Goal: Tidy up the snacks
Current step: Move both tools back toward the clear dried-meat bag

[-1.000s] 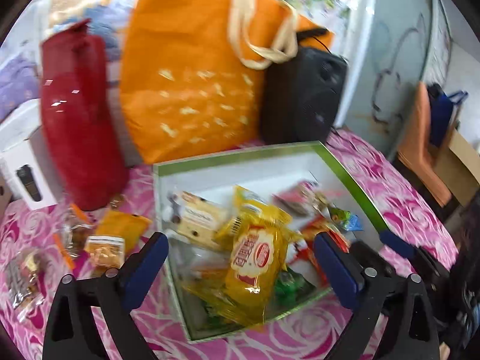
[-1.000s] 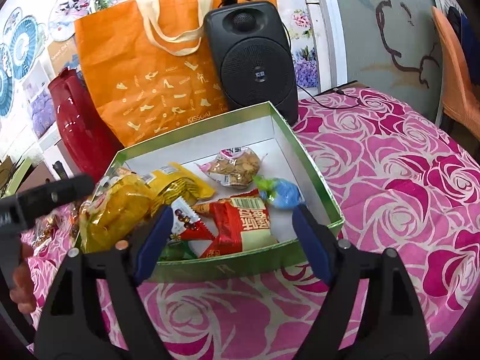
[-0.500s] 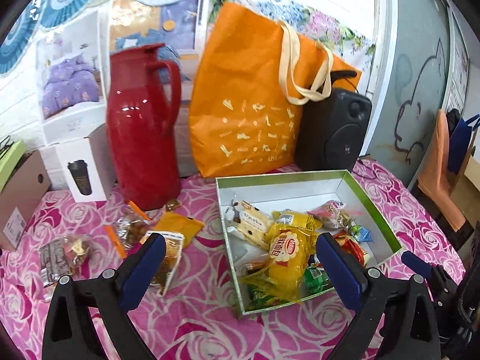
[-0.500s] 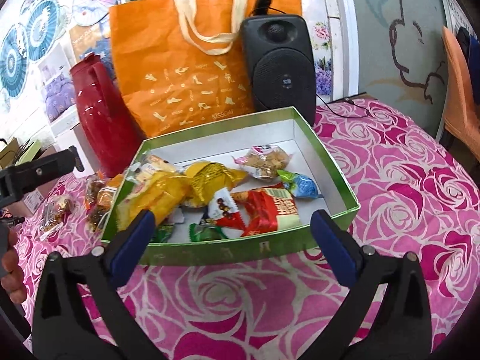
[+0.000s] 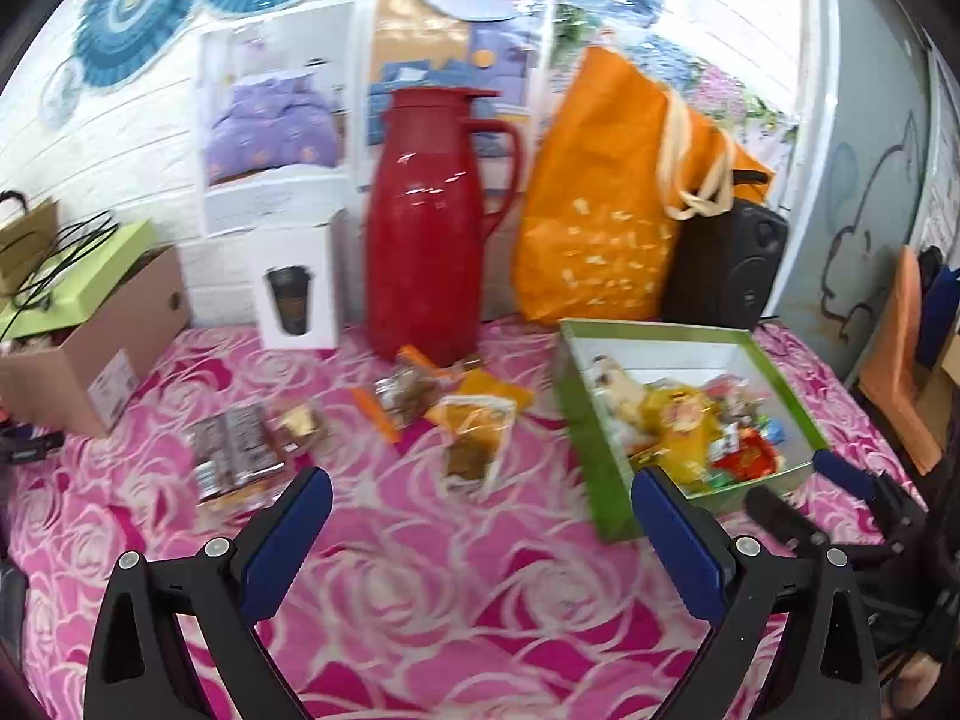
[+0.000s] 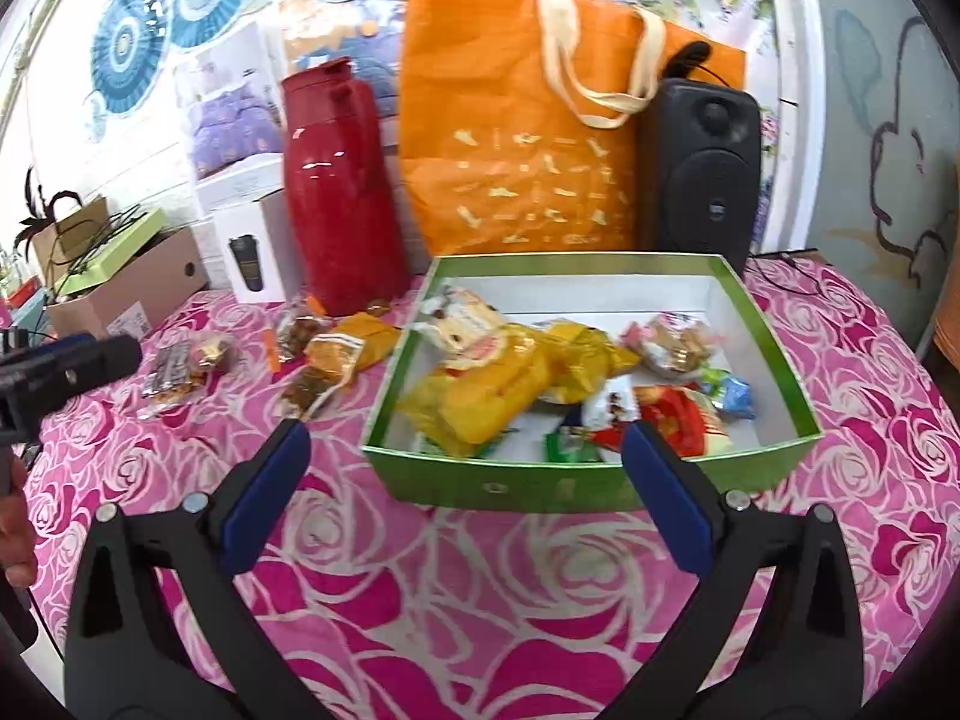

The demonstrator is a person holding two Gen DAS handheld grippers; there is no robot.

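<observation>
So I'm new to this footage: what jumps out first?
The green box of bright snack packets sits mid-table on a pink rose cloth. Behind it stand an orange bag and a red jug. More packets lie loose left of the box.

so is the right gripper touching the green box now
Apart. In the right wrist view the right gripper is open and empty, its fingertips short of the green box; pink tablecloth shows between the left fingertip and the box's near wall.
</observation>
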